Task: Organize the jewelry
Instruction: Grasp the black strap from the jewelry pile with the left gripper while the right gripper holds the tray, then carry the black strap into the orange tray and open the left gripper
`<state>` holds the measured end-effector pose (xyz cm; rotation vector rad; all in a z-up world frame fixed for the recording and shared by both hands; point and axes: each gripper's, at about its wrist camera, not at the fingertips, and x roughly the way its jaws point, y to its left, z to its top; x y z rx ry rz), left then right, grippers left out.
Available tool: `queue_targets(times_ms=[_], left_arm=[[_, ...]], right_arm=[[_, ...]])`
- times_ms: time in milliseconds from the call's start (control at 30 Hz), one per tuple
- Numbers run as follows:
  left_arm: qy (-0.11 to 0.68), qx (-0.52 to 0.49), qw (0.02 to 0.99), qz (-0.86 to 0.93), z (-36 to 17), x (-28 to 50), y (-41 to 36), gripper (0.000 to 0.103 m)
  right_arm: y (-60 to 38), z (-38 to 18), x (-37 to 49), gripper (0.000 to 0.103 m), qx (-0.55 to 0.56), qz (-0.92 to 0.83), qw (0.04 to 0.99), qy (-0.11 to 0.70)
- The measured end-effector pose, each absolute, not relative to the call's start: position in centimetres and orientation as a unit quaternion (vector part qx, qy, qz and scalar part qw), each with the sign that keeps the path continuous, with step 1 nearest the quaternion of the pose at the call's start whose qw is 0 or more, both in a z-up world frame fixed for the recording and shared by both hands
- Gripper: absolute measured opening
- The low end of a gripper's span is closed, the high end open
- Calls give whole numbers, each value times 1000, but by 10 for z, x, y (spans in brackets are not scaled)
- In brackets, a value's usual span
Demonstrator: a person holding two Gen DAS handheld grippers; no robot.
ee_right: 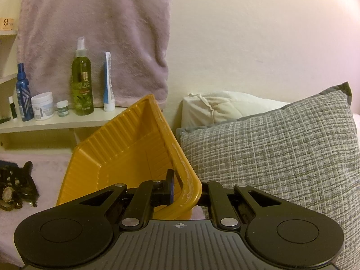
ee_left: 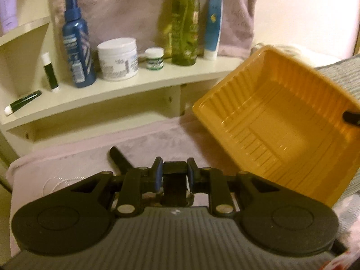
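Observation:
My left gripper [ee_left: 174,173] is shut on a black strap-like piece [ee_left: 174,187] that hangs down between its blue pads above the pink fleece. A black bar [ee_left: 117,157] juts out to the left past the fingers. An orange ribbed plastic tray [ee_left: 281,121] is tilted up on its right. My right gripper [ee_right: 182,186] is shut on that tray's [ee_right: 126,148] rim, with one finger inside the wall and the other hidden behind it. That gripper's fingertip [ee_left: 351,117] shows on the rim in the left wrist view. A dark heap of jewelry [ee_right: 15,191] with a round watch face lies left of the tray.
A cream shelf [ee_left: 126,85] behind holds a blue spray bottle [ee_left: 77,45], a white jar [ee_left: 118,58], a green olive bottle [ee_right: 82,83] and a tube [ee_right: 108,83]. A grey woven pillow [ee_right: 281,157] and a white pillow [ee_right: 225,110] stand right of the tray. A pink towel [ee_right: 94,22] hangs on the wall.

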<state>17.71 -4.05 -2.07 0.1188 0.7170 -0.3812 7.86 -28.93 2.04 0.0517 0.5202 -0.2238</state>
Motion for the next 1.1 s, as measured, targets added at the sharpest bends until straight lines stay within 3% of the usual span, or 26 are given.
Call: queue_targets(times_ms=[533, 1100], left_arm=[[325, 24, 909, -261, 20, 178, -80, 20], [341, 38, 888, -306, -16, 154, -144, 23]], right_arm=[[-288, 23, 78, 11, 27, -104, 962, 251], [-287, 22, 77, 10, 32, -101, 962, 252]])
